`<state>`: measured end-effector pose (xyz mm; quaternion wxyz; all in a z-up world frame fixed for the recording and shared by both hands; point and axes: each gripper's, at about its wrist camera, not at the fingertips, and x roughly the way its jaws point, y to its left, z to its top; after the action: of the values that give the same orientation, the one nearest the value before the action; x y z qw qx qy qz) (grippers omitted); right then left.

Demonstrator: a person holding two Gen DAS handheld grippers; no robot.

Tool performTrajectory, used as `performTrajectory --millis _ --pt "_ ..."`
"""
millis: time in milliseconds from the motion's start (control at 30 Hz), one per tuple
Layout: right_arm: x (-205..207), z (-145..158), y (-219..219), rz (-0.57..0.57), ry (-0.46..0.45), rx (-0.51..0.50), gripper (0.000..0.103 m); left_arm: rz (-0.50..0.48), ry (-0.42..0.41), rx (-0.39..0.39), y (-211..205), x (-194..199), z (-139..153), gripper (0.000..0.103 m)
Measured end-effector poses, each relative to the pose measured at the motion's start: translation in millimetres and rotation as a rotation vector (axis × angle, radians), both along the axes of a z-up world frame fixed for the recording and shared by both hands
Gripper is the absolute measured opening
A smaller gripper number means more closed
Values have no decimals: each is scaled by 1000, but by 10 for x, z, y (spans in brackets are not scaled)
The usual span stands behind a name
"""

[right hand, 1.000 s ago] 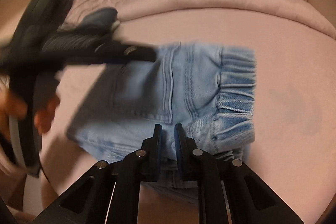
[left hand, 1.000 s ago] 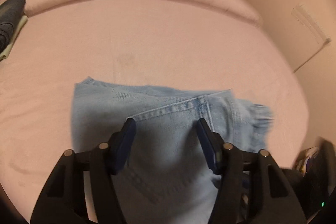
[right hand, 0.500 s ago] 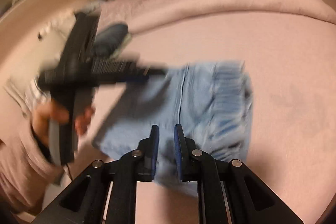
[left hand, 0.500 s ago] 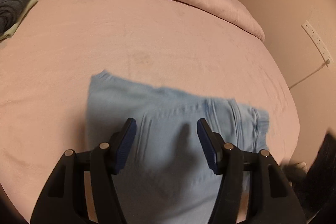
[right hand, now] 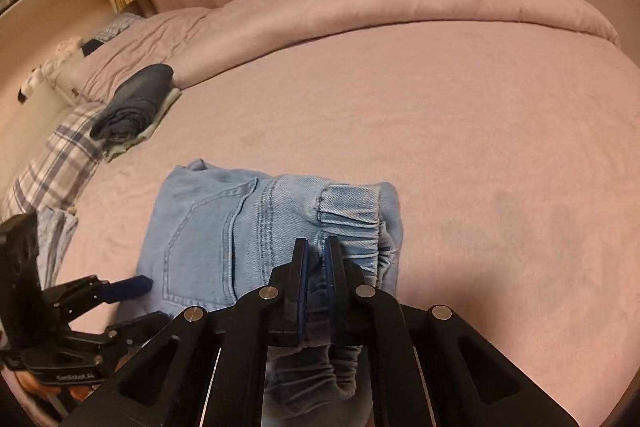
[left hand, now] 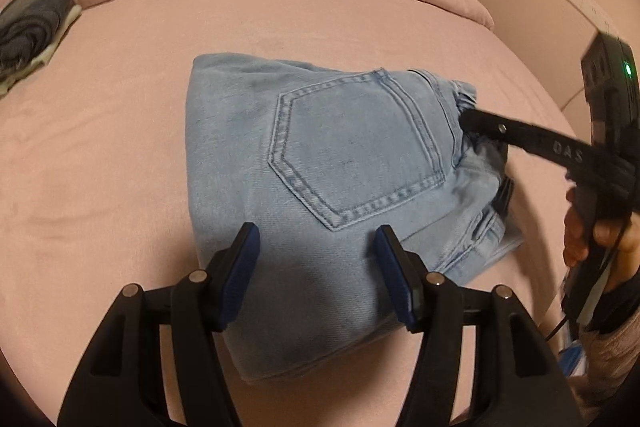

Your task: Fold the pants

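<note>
Two grippers work the folded pants (left hand: 320, 163), a thick, soft denim bundle near the bed's (left hand: 120, 131) front edge. Right gripper (right hand: 315, 251) has just been closing and pinches the elastic waistband; left gripper (left hand: 316, 251) hovers half open, empty. Floppy but weighty, they're probably best gripped at the stiff waistband or folded edge.

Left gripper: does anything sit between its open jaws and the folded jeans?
Nothing visible does. The left gripper hangs open right over the jeans, with only denim between its fingers. The right gripper, just closing, pinches the elastic waistband at the far side, clear of that path.
</note>
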<state>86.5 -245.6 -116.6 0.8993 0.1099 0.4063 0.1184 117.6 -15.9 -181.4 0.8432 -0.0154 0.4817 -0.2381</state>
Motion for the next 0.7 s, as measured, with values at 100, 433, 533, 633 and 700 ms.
performTrajectory --millis 100,433,533,633,700 --pt "-41 56 13 -2 13 -2 6 6 4 -6 -24 37 -10 60" --pt "-311 78 199 50 -13 -19 11 10 12 4 -31 29 13 60" --pt "-316 5 256 76 14 -13 12 11 14 3 -42 26 18 60" --pt "-316 -67 292 79 37 -23 12 9 16 0 -41 25 16 60" --pt "-333 -85 301 86 42 -42 12 9 18 -3 -37 30 12 60"
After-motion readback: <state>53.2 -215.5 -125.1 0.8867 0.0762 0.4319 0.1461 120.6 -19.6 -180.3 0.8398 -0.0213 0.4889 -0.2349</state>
